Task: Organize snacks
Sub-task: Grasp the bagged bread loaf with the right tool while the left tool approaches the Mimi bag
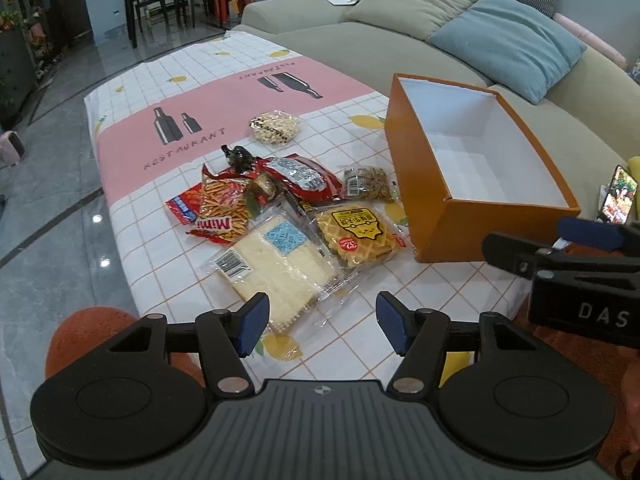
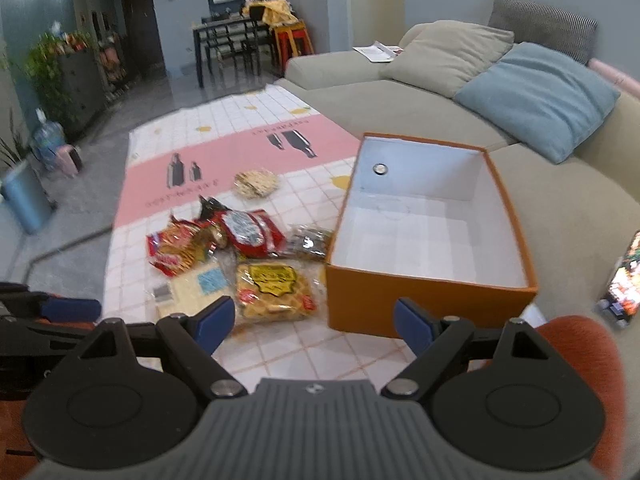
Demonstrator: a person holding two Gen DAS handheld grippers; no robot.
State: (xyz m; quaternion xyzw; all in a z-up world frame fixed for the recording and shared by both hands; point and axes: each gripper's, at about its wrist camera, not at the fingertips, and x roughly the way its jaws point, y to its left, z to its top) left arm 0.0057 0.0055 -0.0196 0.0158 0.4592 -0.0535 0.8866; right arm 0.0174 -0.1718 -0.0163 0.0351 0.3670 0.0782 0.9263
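Several snack packs lie in a heap on the tablecloth: a white bread pack (image 1: 276, 272), a yellow waffle pack (image 1: 356, 232), a Mimi chips bag (image 1: 220, 208), a red pack (image 1: 300, 176), a nut pack (image 1: 368, 184) and a popcorn bag (image 1: 274, 126) farther back. An open orange box (image 1: 472, 172) with a white, empty inside stands to their right; it also shows in the right wrist view (image 2: 424, 240). My left gripper (image 1: 322, 328) is open and empty just in front of the bread pack. My right gripper (image 2: 314, 322) is open and empty, near the waffle pack (image 2: 272, 290) and the box's front.
The low table has a pink and white checked cloth (image 1: 168, 92). A grey sofa with cushions (image 1: 508, 44) runs behind and right of the box. A phone (image 1: 618, 200) stands at the right. An orange cushion (image 1: 92, 332) lies near me. A dining table stands far back.
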